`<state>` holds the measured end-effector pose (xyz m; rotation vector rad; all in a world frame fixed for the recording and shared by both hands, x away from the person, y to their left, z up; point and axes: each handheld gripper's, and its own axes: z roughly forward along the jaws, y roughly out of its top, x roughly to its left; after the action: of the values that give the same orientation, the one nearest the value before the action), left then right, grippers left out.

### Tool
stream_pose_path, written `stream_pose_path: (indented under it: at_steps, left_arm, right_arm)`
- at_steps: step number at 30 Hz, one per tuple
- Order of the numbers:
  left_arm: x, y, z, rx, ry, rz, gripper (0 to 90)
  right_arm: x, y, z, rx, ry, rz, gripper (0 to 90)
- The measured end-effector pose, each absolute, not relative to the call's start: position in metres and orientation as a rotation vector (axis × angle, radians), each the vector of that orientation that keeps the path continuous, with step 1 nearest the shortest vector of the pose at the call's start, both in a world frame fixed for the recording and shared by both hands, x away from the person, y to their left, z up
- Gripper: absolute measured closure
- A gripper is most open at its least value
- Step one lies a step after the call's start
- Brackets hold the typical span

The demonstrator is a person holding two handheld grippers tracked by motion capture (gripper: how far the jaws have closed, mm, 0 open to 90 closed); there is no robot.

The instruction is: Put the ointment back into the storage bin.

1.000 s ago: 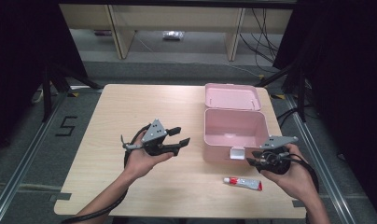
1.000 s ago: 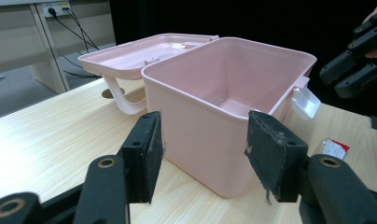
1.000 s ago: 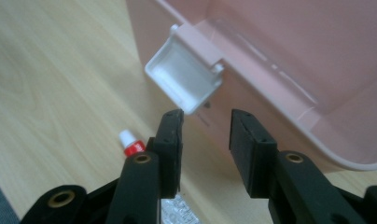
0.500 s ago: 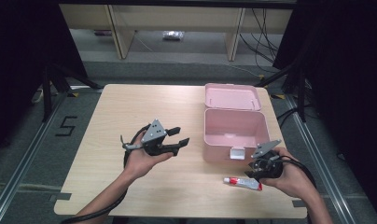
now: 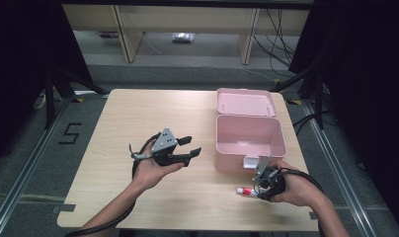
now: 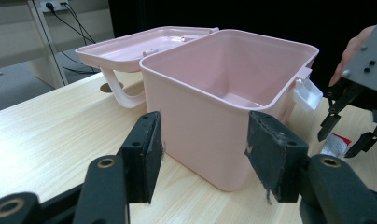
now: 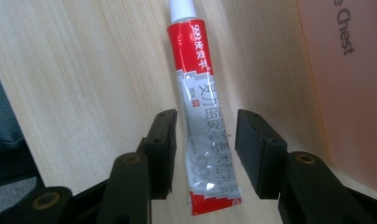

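Note:
A red and white tube (image 7: 200, 107) lies flat on the wooden table, its white cap pointing away from me. My right gripper (image 7: 205, 126) is open and tipped down over the tube's tail end, one jaw on each side with small gaps. From above, the tube (image 5: 244, 191) sits just in front of the open pink box (image 5: 250, 136), partly under the right gripper (image 5: 263, 180). My left gripper (image 5: 190, 146) is open and held above the table left of the box, with nothing between its jaws. Its own view has the left gripper (image 6: 203, 140) facing the pink box (image 6: 224, 107).
The box's lid (image 5: 246, 102) lies folded back behind it, and a white latch (image 6: 307, 93) hangs on its front wall. The right gripper (image 6: 347, 135) reaches down beside that latch. The wooden table (image 5: 138, 113) stretches bare to the left; dark floor and metal rails surround it.
My right gripper has dropped from beside the box's front corner down onto the tube, jaws now straddling it. The left gripper has stayed where it was.

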<state>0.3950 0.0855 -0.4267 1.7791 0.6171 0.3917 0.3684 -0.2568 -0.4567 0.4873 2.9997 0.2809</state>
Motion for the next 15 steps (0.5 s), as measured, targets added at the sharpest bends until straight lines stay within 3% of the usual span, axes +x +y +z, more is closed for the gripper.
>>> stream_pose_path:
  at_steps: [15]
  left_arm:
    - [0.395, 0.086, -0.428, 1.782, 0.62, 0.388, 45.0]
  right_arm:
    - [0.376, -0.243, -0.467, 0.34, 3.043, 0.1, 64.6]
